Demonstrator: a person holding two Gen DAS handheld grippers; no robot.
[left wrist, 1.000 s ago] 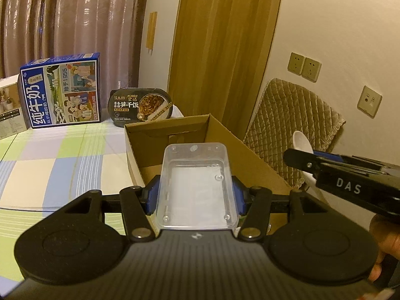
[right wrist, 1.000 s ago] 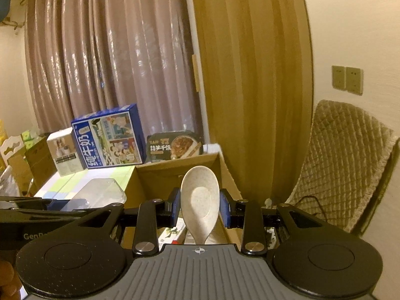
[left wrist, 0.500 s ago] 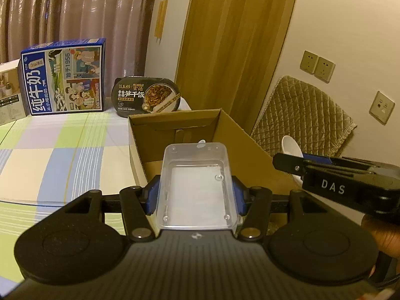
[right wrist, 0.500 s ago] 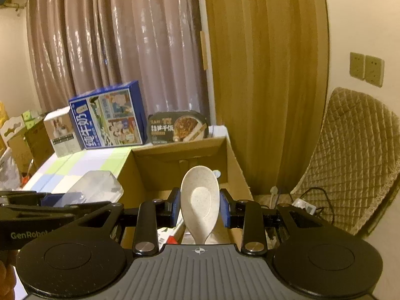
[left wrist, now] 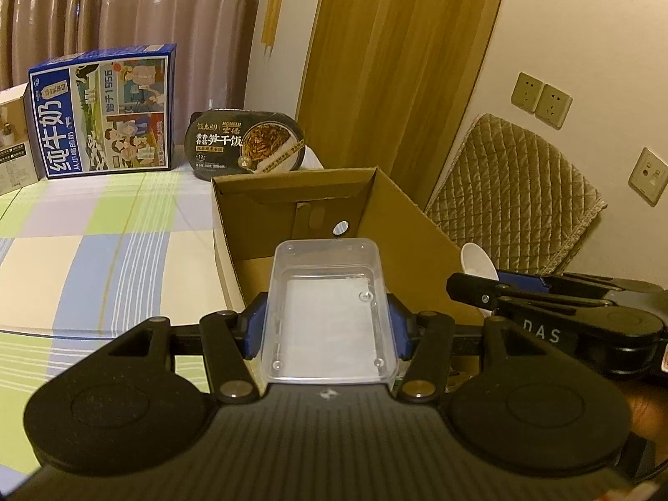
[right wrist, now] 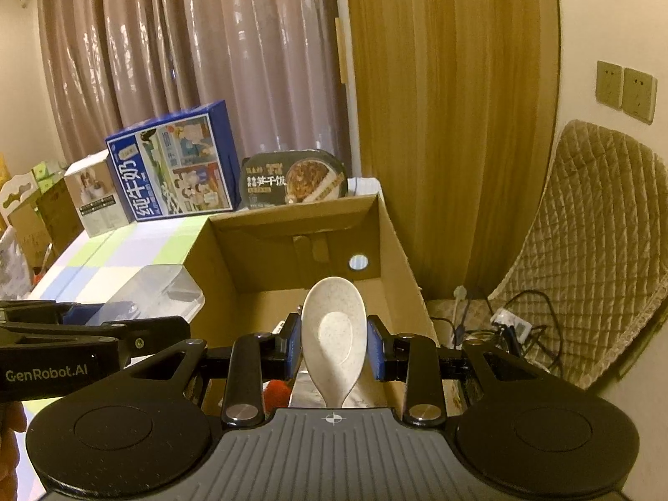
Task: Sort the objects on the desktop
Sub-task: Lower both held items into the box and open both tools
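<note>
Our left hand-held gripper (left wrist: 327,325) clamps a clear tub (left wrist: 327,313) over the near edge of the open carton (left wrist: 401,217). Our right hand-held gripper (right wrist: 334,348) pinches a white spoon (right wrist: 334,330) above the carton's inside. Behind, on the checked bench (left wrist: 104,242), stand a milk box (left wrist: 102,110) and a meal tray (left wrist: 248,144).

Your right gripper (right wrist: 334,340) has its blue pads (right wrist: 292,344) pressed on either side of a speckled white spoon (right wrist: 334,330), bowl pointing away, held above the near part of an open cardboard box (right wrist: 401,246). Left of it, your left gripper (right wrist: 83,334) carries a clear plastic container (right wrist: 154,292) beside the box's left wall. Beyond the box on the checked tablecloth (right wrist: 108,254): a dark ready-meal tray (right wrist: 292,179), a blue milk carton box (right wrist: 171,163), and a small white box (right wrist: 96,196). Far right: a quilted chair back (right wrist: 593,250).
</note>
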